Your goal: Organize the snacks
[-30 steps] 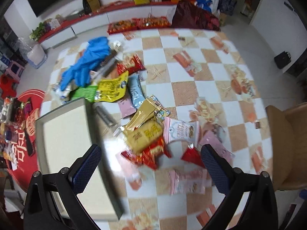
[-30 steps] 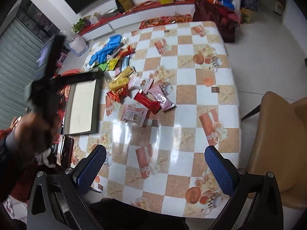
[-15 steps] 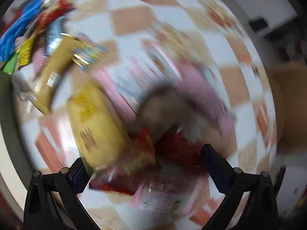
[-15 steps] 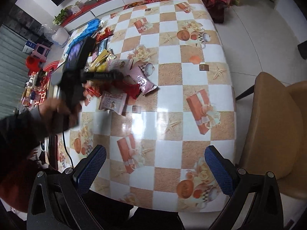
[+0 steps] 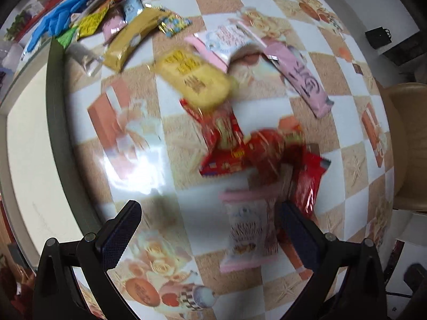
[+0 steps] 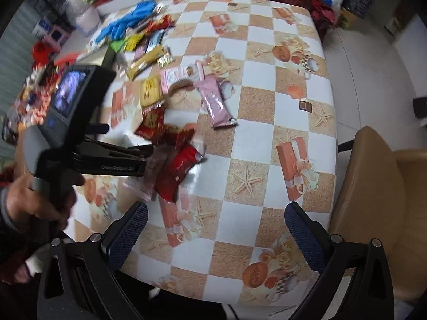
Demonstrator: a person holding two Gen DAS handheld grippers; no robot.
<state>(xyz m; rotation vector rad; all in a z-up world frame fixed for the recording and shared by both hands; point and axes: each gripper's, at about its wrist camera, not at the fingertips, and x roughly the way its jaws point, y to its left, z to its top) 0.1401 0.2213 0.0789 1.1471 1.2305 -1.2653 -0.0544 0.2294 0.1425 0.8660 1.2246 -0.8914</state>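
Note:
Loose snack packets lie on a checkered table (image 5: 186, 208). My left gripper (image 5: 210, 229) is open and low over a pink-and-white packet (image 5: 245, 237), which sits between its fingers nearer the right one. Just beyond are red packets (image 5: 240, 146), another red packet (image 5: 307, 184), a yellow packet (image 5: 194, 80) and a pink bar (image 5: 301, 77). In the right wrist view a hand holds the left gripper (image 6: 148, 157) beside the red packet (image 6: 178, 173). My right gripper (image 6: 214, 229) is open and holds nothing, above the table's near edge.
A tray with a dark rim (image 5: 56, 106) and a cream floor stands at the table's left. Blue gloves (image 5: 61, 18) and more packets pile at the far left. A tan chair (image 6: 373, 213) stands to the right of the table.
The left gripper swung down from high over the table to the red and pink-and-white packets. The right wrist view has drawn closer to the table. Both grippers stay open.

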